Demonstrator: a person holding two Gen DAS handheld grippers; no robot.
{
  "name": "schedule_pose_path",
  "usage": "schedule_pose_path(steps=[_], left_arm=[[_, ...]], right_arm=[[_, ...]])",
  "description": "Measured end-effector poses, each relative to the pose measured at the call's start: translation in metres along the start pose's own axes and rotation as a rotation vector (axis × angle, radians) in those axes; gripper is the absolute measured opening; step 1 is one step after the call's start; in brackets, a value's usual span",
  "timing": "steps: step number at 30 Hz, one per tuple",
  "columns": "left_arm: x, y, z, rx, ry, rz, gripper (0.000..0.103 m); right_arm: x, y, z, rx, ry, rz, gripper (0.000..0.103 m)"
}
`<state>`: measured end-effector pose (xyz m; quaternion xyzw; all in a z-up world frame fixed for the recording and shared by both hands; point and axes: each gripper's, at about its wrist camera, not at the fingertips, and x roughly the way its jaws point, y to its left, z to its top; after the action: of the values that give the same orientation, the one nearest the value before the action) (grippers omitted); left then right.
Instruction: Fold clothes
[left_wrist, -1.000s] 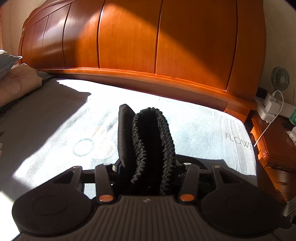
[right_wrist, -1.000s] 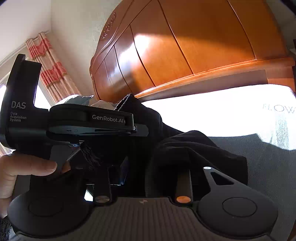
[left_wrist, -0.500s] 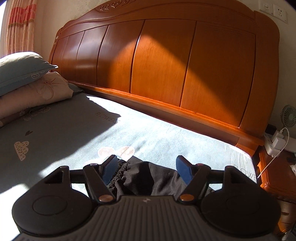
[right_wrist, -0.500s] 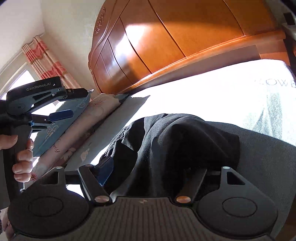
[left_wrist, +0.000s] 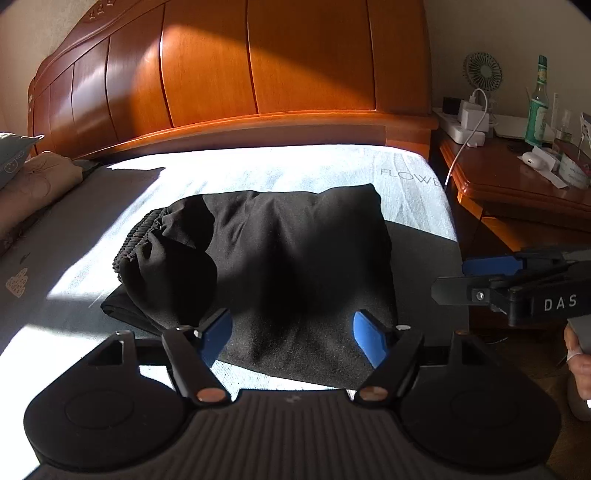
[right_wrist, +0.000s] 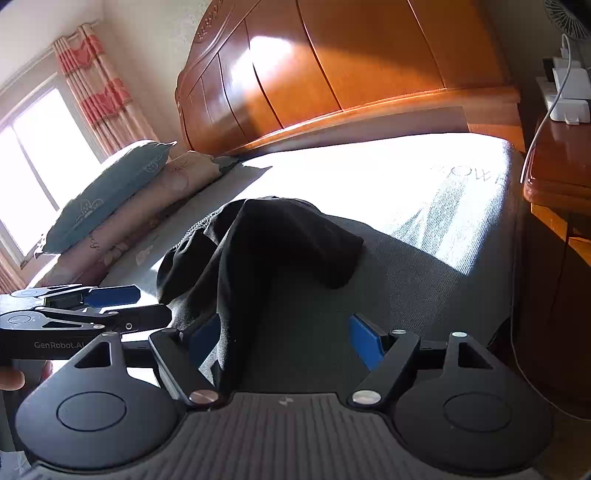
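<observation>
A black garment (left_wrist: 280, 258) with an elastic waistband (left_wrist: 133, 236) lies folded in a bundle on the grey bed sheet (left_wrist: 258, 173). My left gripper (left_wrist: 291, 334) hovers open just in front of its near edge, nothing between the blue pads. In the right wrist view the same garment (right_wrist: 266, 251) sits ahead and to the left, and my right gripper (right_wrist: 284, 341) is open, its left pad close beside the cloth's near edge. Each gripper shows in the other's view: the right gripper (left_wrist: 517, 280) at the right, the left gripper (right_wrist: 81, 310) at the lower left.
A tall wooden headboard (left_wrist: 258, 62) backs the bed. Stacked pillows (right_wrist: 122, 195) lie at the left. A wooden nightstand (left_wrist: 517, 177) at the right carries a small fan (left_wrist: 482, 72), a power strip with a white cable (left_wrist: 465, 125) and a green bottle (left_wrist: 537, 103). A window with curtains (right_wrist: 99, 88) is far left.
Both grippers have let go of the black garment, opened and pulled back. The garment, held up a second ago, now rests on the bed in a bundle.
</observation>
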<state>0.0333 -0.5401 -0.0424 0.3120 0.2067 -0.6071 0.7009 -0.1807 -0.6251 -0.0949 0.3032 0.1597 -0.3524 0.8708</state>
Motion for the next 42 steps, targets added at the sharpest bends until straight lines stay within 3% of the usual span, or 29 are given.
schedule_pose_path(steps=[5,11,21,26,31,38,42], left_arm=[[0.004,-0.037,0.002,0.125,-0.013,0.007,0.078],[0.008,-0.046,0.0,0.117,-0.017,-0.014,0.078],[0.016,-0.023,-0.007,0.058,0.014,0.009,0.078],[0.018,-0.016,-0.011,0.04,0.019,0.019,0.079],[0.013,-0.011,-0.014,0.024,0.016,0.023,0.079],[0.008,-0.006,-0.015,0.015,0.009,0.019,0.079],[0.006,-0.004,-0.016,0.008,0.009,0.023,0.079]], right_arm=[[0.01,0.004,0.006,-0.229,-0.021,-0.08,0.08],[0.022,0.008,0.013,-0.504,-0.046,-0.176,0.08],[0.092,0.017,0.017,-0.661,-0.012,-0.248,0.08],[0.097,0.005,0.03,-0.621,-0.067,-0.345,0.08],[0.083,-0.024,0.058,-0.443,-0.123,-0.453,0.08],[0.06,-0.045,0.057,-0.327,-0.08,-0.422,0.08],[0.045,-0.059,0.056,-0.154,-0.059,-0.322,0.08]])
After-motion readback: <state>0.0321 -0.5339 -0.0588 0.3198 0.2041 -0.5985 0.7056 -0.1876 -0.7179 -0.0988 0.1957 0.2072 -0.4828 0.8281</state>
